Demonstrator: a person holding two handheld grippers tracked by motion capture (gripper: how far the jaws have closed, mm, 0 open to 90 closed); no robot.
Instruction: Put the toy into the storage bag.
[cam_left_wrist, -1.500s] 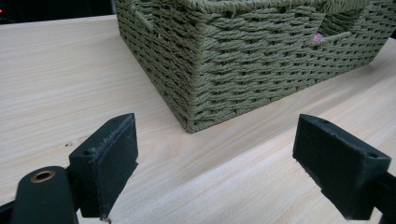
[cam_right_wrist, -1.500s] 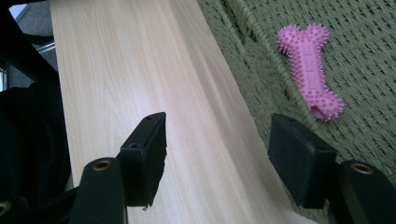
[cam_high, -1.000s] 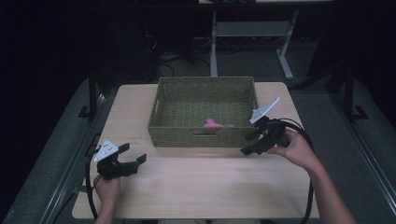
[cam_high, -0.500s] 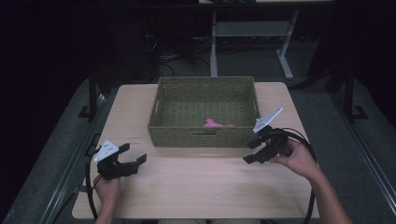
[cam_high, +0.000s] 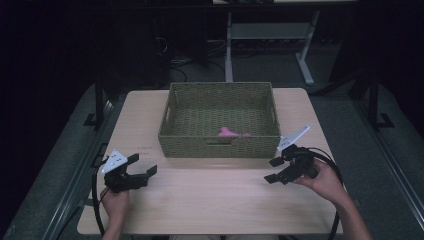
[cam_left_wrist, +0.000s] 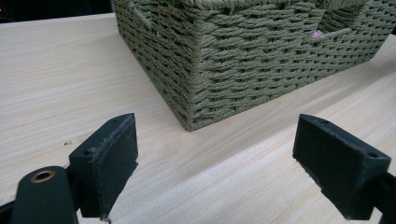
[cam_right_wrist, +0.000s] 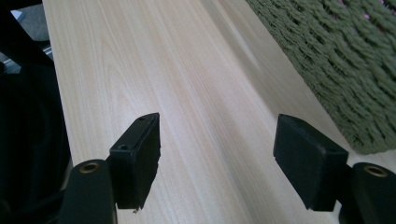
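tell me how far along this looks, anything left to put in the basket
Looks done or nearly so: a pink item lies inside the woven basket. Nothing is in hand: the left gripper and right gripper are both open with nothing between their fingers, over the table in front of the basket. Nothing else waits on the tabletop.

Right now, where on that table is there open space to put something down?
The bare wood between the left gripper and right gripper, in front of the basket, is free. Strips beside the basket are narrower. A pink object lies inside it.
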